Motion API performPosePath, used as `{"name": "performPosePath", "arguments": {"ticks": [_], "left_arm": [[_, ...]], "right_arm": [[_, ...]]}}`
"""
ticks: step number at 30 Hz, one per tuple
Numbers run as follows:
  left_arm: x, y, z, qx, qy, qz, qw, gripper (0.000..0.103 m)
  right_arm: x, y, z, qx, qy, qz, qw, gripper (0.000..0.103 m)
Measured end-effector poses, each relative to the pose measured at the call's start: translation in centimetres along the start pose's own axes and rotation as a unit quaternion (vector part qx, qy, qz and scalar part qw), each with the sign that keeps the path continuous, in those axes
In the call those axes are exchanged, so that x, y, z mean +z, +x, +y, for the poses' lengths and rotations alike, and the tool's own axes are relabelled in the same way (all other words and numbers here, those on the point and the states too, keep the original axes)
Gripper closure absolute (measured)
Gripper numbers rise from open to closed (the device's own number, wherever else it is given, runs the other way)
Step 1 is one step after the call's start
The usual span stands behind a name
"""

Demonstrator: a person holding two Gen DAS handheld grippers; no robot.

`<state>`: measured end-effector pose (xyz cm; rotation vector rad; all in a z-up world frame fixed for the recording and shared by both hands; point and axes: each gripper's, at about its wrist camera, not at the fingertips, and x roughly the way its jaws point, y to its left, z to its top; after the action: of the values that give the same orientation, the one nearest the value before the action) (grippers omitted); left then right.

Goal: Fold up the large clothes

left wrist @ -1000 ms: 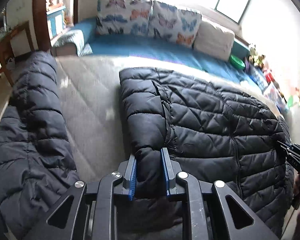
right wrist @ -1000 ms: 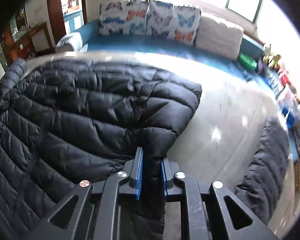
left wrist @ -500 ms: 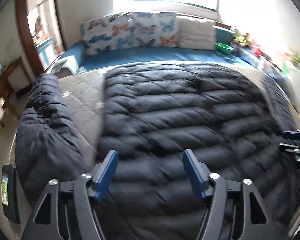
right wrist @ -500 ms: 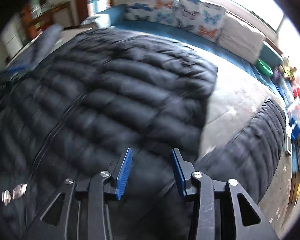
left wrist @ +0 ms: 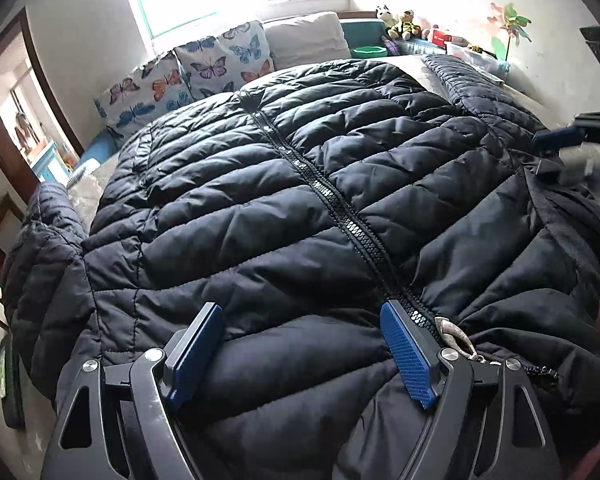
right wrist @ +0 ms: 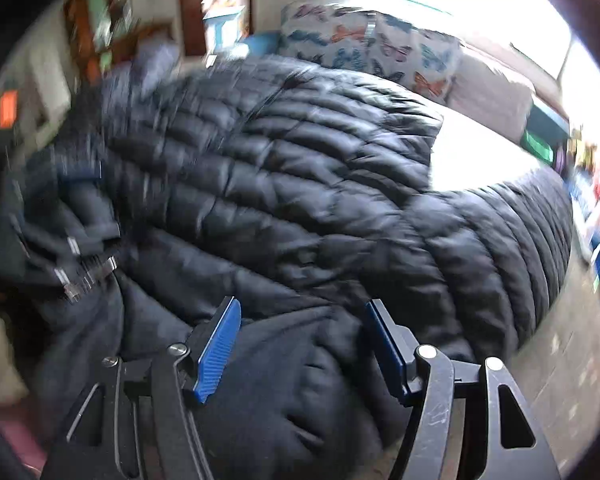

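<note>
A large black quilted puffer jacket [left wrist: 300, 184] lies front up on the bed, zipper [left wrist: 332, 204] running down its middle, one sleeve out to each side. My left gripper [left wrist: 300, 320] is open and empty, hovering over the collar end just left of the zipper pull [left wrist: 454, 334]. My right gripper [right wrist: 300, 320] is open and empty over the jacket [right wrist: 300, 184] near its right shoulder; this view is motion blurred. The right gripper also shows at the right edge of the left wrist view [left wrist: 560, 144]. The left gripper shows blurred in the right wrist view [right wrist: 88, 240].
Butterfly-print cushions [left wrist: 188, 76] and a cream cushion [left wrist: 308, 36] line the far side under a bright window. Toys and boxes [left wrist: 440, 36] stand along the right wall. A doorway [left wrist: 16, 120] opens at the left. Grey quilted bed cover [right wrist: 476, 156] shows beside the jacket.
Both grippers held the jacket's side edges a second ago, then let go and opened. The jacket now lies spread flat with its zipper up, and both grippers have swung to its collar end.
</note>
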<state>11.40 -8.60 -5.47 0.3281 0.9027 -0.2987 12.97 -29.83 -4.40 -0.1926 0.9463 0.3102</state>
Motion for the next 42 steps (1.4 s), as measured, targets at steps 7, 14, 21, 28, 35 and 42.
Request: {"name": "performPosePath", "arguments": {"ticks": [7, 14, 21, 28, 35, 42], "left_arm": [[3.2, -2.1, 2.1, -0.022, -0.026, 0.026, 0.9991, 0.016], [8.0, -4.8, 3.3, -0.034, -0.043, 0.019, 0.9983, 0.015], [10.3, -2.8, 2.7, -0.08, -0.072, 0.05, 0.9929, 0.015], [10.9, 1.2, -0.4, -0.123, -0.063, 0.1, 0.9854, 0.015], [10.8, 4.2, -2.7, -0.126, -0.041, 0.131, 0.9824, 0.015], [10.4, 5.0, -3.8, -0.112, -0.022, 0.127, 0.9853, 0.015]], "right_arm": [[0.6, -3.2, -12.5, -0.008, 0.168, -0.025, 0.985, 0.032], [1.0, -0.2, -25.1, -0.029, 0.286, -0.019, 0.958, 0.032], [-0.3, 3.6, -32.4, 0.008, 0.379, -0.03, 0.925, 0.032], [-0.2, 5.5, -34.7, 0.063, 0.409, -0.067, 0.908, 0.032], [0.5, 6.4, -35.3, 0.1, 0.428, -0.08, 0.895, 0.081], [3.0, 1.1, -33.7, 0.085, 0.398, -0.129, 0.904, 0.092]]}}
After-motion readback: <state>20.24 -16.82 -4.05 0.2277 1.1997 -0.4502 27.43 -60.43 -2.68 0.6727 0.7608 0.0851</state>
